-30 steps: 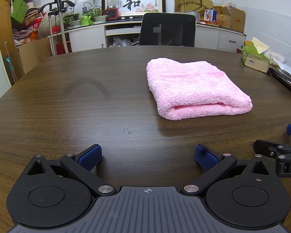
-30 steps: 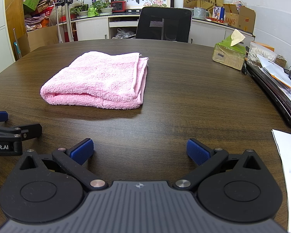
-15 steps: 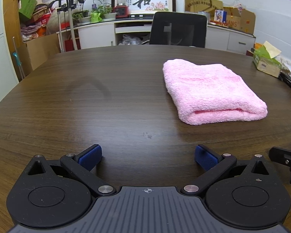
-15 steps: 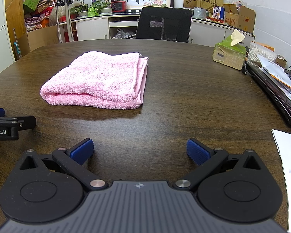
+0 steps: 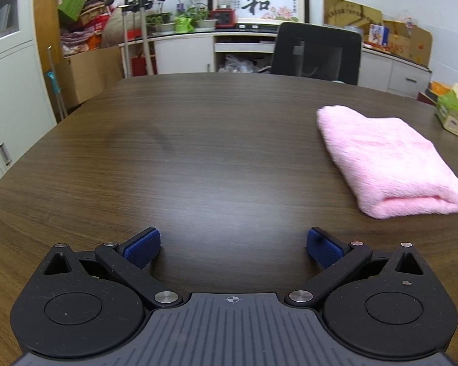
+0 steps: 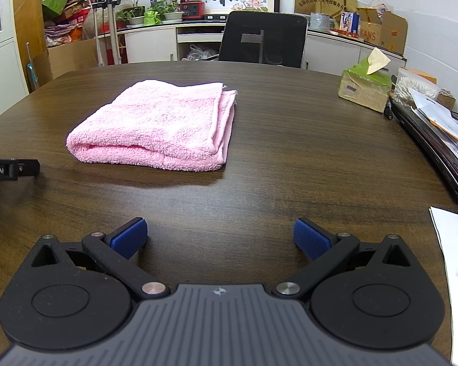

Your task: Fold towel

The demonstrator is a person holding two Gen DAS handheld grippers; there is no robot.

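Observation:
A pink towel [image 6: 158, 125] lies folded into a thick rectangle on the dark wooden table [image 6: 274, 158]. In the left wrist view the towel [image 5: 387, 158] sits far to the right. My left gripper [image 5: 232, 245] is open over bare table, well to the left of the towel, with nothing between its blue pads. My right gripper [image 6: 219, 238] is open too, near the table's front, short of the towel and a little to its right. The tip of the left gripper [image 6: 12, 169] shows at the left edge of the right wrist view.
A green tissue box [image 6: 365, 87] and a dark laptop with papers [image 6: 436, 140] line the right side of the table. White paper [image 6: 455, 244] lies at the near right. A black office chair [image 6: 264, 42] stands behind the far edge, with cabinets and boxes beyond.
My left gripper has swung to the left, so the towel slid toward the right edge of its view and the right gripper left it. The right gripper held still. Both stayed open.

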